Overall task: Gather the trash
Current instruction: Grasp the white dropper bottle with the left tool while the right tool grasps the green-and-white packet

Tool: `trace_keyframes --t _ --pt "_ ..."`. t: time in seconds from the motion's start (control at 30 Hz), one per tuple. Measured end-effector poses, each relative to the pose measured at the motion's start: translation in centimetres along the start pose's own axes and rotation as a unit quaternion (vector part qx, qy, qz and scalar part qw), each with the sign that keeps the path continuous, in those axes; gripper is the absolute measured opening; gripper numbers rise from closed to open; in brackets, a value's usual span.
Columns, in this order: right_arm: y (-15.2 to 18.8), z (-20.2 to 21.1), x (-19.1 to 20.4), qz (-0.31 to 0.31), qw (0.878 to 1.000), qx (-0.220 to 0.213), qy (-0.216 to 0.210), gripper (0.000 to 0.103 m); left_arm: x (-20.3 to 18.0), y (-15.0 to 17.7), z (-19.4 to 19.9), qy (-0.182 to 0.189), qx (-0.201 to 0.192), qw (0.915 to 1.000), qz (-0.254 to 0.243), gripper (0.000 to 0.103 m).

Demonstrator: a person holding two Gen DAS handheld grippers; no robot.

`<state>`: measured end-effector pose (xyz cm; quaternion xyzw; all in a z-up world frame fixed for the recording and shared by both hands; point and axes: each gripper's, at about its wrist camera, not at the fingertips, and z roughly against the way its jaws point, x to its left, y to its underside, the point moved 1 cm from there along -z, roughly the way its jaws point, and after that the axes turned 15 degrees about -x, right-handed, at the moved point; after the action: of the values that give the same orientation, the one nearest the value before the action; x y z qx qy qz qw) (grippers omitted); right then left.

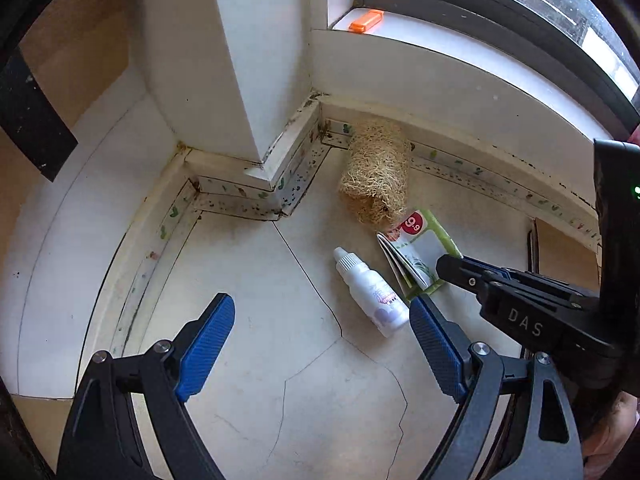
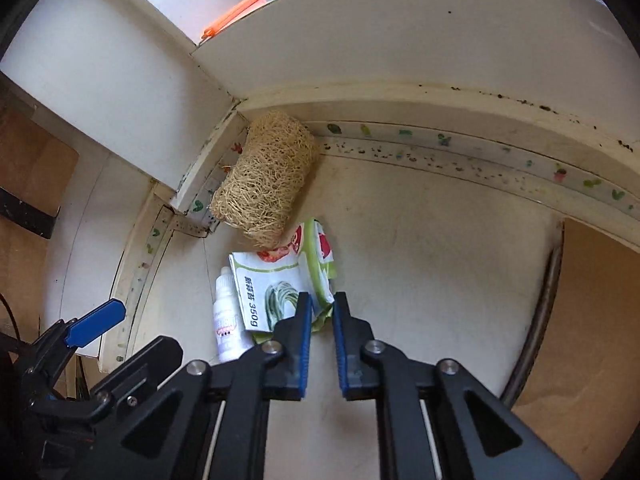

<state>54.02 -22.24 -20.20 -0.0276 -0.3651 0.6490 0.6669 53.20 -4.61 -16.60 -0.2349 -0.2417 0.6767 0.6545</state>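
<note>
Right claw (image 2: 322, 304), angled down, seemingly pinches the green packet (image 2: 280, 284); left claw (image 1: 320, 320) gapes.

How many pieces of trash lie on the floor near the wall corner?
3: a loofah against the corner, a folded food packet just in front of it, and a small white bottle beside the packet. More may be hidden.

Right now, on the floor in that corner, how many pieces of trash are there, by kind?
Fibrous loofah-like roll: 1
Folded food packet: 1
Small white dropper bottle: 1
Total: 3
</note>
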Motion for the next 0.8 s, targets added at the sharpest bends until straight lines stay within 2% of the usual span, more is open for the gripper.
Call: trace_keyframes --t 0.23,0.37,0.53,0.57,0.73,0.8 --pt "-0.5 2.7 -0.4 0.015 0.999 -0.037 0.023 0.005 -1.6 -0.3 -1.7 0.008 0.011 0.9999 0.002 0.088" --pt "-0.7 3.9 -0.9 0.021 0.997 -0.058 0.038 0.005 -2.8 -0.5 -2.9 -0.009 0.014 0.9999 -0.005 0.087" --pt "-0.5 4.3 -1.9 0.017 0.997 -0.062 0.046 0.005 -3.4 -0.5 -4.7 -0.005 0.034 0.9992 0.018 0.065" --pt "-0.5 4.4 -2.0 0.016 0.997 -0.062 0.047 0.005 -3.4 -0.5 -5.0 -0.005 0.037 0.9991 0.020 0.063" --pt "-0.2 4.8 -2.8 0.011 0.997 -0.061 0.049 0.005 -3.8 0.1 -6.0 -0.001 0.051 0.9985 0.018 0.030" --pt "-0.1 4.9 -3.0 0.010 0.997 -0.061 0.049 0.005 -3.9 0.4 -6.1 0.002 0.054 0.9984 0.018 0.025"
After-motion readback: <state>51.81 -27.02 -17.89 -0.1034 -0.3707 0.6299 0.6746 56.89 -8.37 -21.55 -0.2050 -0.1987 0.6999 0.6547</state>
